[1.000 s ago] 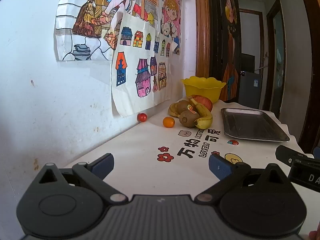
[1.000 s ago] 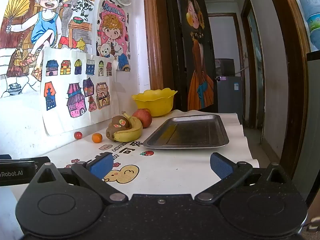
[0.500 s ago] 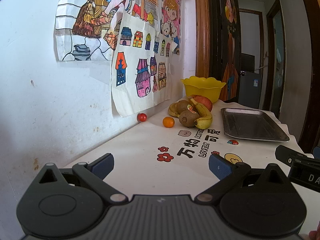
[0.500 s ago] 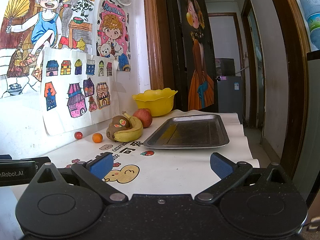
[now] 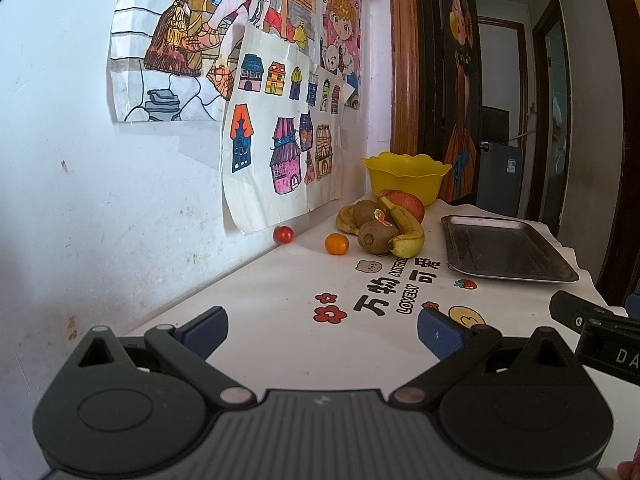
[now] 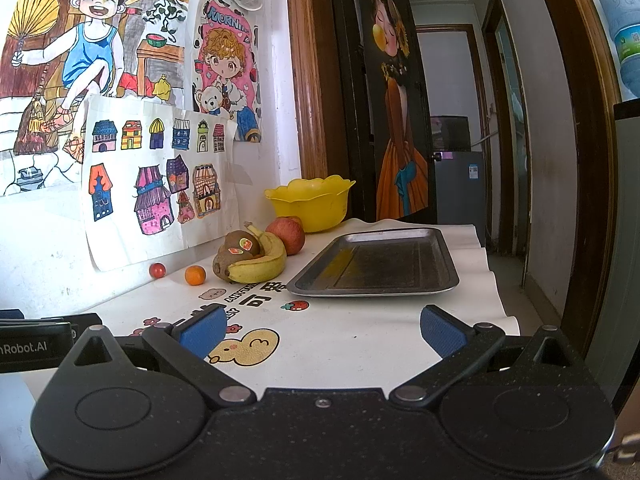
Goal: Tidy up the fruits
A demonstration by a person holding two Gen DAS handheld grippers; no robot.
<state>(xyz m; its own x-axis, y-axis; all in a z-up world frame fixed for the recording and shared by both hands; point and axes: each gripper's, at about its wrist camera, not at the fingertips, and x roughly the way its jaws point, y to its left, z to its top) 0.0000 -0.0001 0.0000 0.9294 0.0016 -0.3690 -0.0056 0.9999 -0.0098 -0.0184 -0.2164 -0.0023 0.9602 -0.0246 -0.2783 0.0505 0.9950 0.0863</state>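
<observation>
A pile of fruit lies against the wall at the far side of the table: a banana (image 5: 406, 228) (image 6: 260, 264), two kiwis (image 5: 376, 236) (image 6: 242, 244), a red apple (image 5: 408, 204) (image 6: 287, 234). A small orange (image 5: 336, 244) (image 6: 195, 275) and a cherry tomato (image 5: 283, 234) (image 6: 157, 270) sit loose nearer me. A yellow bowl (image 5: 406, 174) (image 6: 310, 200) stands behind the pile, and a metal tray (image 5: 504, 248) (image 6: 376, 264) lies to the right. My left gripper (image 5: 322, 330) and right gripper (image 6: 320, 328) are both open and hold nothing, well short of the fruit.
The white tablecloth (image 5: 280, 320) carries printed cartoons and lettering. Drawings are taped to the wall (image 5: 100, 200) on the left. A dark door with a painted figure (image 6: 396, 120) and a doorway stand behind the table. The table's right edge drops off beyond the tray.
</observation>
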